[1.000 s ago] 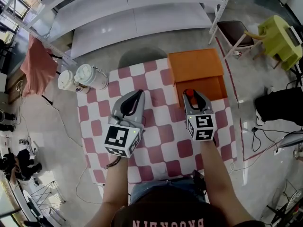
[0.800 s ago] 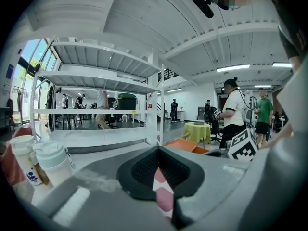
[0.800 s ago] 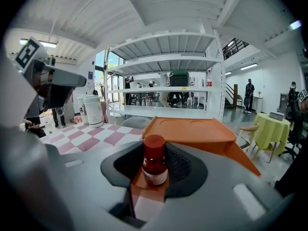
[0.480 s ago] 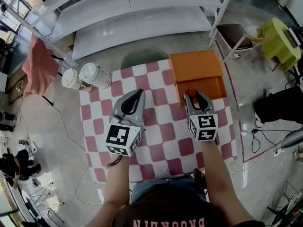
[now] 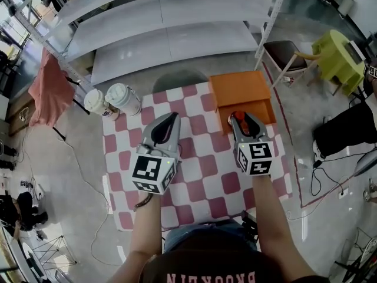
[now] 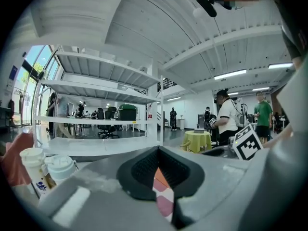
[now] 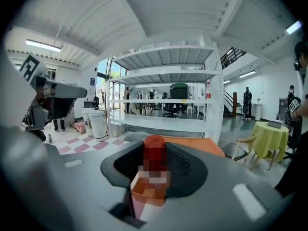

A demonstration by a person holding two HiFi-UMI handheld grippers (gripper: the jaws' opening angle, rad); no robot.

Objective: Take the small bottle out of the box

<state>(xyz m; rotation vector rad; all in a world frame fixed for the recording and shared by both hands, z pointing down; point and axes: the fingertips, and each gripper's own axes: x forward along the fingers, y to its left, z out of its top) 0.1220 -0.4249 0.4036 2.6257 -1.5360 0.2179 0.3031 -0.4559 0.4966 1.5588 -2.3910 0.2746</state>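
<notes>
Red-capped small bottle [image 7: 155, 153] clamped in right gripper [image 5: 238, 118] fingers; left gripper [image 5: 172, 118] fingers together.

Red-capped small bottle [image 7: 155, 153] upright, gripped by right hand-held gripper [image 5: 237, 118] over orange box [image 5: 241, 90].

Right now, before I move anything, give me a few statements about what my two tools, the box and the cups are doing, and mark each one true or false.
1. The right tool is closed on a bottle with a red cap. True.
2. The left tool is holding something too. False: its jaws are together with nothing between them.
3. The box is blue. False: it is orange.
4. Two lidded cups stand by the far left corner of the checked cloth. True.
</notes>
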